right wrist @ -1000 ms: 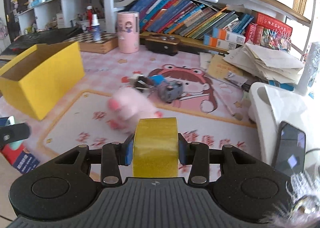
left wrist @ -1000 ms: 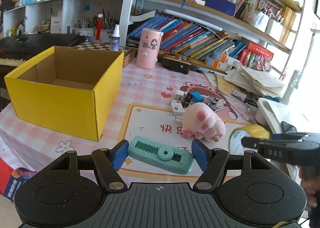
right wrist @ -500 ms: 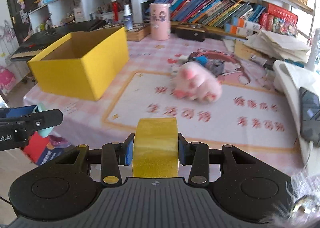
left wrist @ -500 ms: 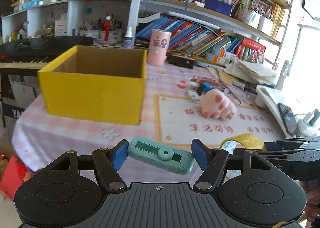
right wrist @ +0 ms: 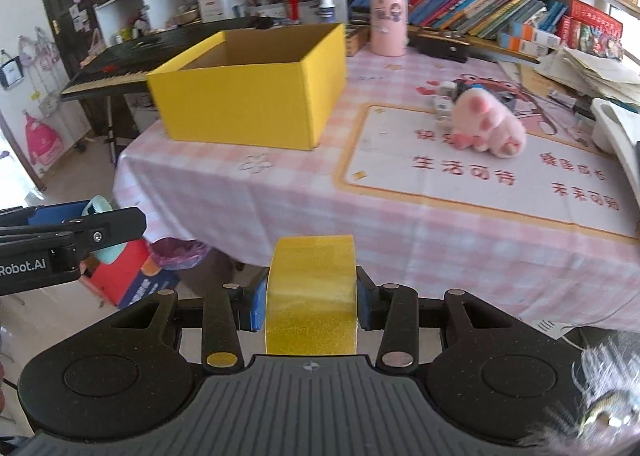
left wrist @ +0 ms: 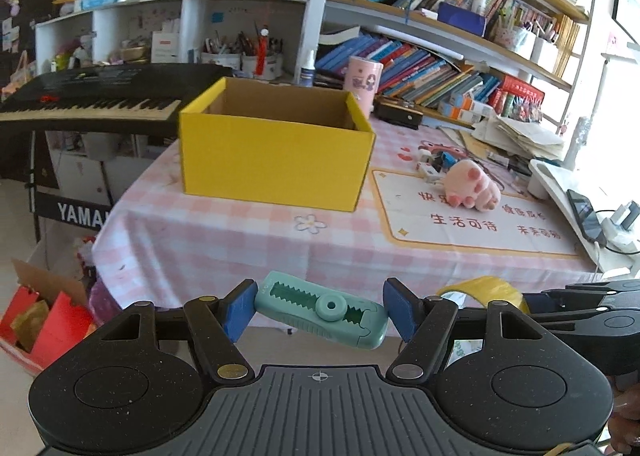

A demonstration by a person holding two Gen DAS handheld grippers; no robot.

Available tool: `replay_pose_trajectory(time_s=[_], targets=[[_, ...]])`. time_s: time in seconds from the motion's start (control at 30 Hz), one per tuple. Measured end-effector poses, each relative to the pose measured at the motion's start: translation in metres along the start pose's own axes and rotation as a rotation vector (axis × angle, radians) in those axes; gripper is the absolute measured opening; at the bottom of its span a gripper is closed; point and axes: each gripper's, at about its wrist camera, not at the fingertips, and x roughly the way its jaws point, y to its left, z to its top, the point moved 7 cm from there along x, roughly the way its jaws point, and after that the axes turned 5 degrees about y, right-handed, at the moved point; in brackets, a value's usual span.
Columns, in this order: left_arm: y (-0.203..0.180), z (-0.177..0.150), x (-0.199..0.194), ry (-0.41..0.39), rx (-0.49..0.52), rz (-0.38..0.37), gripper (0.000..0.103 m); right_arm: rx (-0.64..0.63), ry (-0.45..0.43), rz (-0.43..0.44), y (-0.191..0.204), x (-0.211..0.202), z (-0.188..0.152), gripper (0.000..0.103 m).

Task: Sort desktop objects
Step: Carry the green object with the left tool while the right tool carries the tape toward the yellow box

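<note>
My left gripper (left wrist: pixel 320 312) is shut on a mint-green toothed clip-like tool (left wrist: pixel 324 310), held crosswise between the blue pads in front of the table's near edge. My right gripper (right wrist: pixel 311 296) is shut on a roll of yellow tape (right wrist: pixel 311 288). The same roll (left wrist: pixel 484 288) shows at the right of the left wrist view, and the green tool (right wrist: pixel 98 208) peeks out at the left of the right wrist view. An open yellow cardboard box (left wrist: pixel 276 152) (right wrist: pixel 256 96) stands on the table's left part. A pink plush paw (left wrist: pixel 474 186) (right wrist: pixel 488 124) lies on the printed mat.
Small items (left wrist: pixel 434 164) lie behind the paw. A pink cylinder (right wrist: pixel 388 22), books and papers line the back. A phone (left wrist: pixel 584 214) rests on a white tray at the right. A black keyboard (left wrist: pixel 92 100) stands left of the table, red boxes (left wrist: pixel 48 320) on the floor.
Both grippers have pulled back from the table with their loads. The box and paw now look farther off, and the table's front edge and the floor have come into view.
</note>
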Motion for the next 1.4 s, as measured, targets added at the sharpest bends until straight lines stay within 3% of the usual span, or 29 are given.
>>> replay_pose_trajectory(time_s=[0.47, 0.87, 1.13, 1.4], targets=[[0.044, -0.011, -0.026, -0.029, -0.050, 0.039, 0.070, -0.095, 0.009, 0.056, 0.064, 0.003, -0.002, 0.039], [0.074, 0.000, -0.035, -0.071, -0.101, 0.089, 0.070, -0.166, 0.003, 0.108, 0.100, 0.011, 0.014, 0.039], [0.086, 0.032, -0.031, -0.124, -0.116, 0.104, 0.070, -0.146, -0.036, 0.152, 0.107, 0.019, 0.047, 0.039], [0.079, 0.088, -0.010, -0.211, -0.090, 0.100, 0.070, -0.120, -0.142, 0.158, 0.092, 0.015, 0.113, 0.039]])
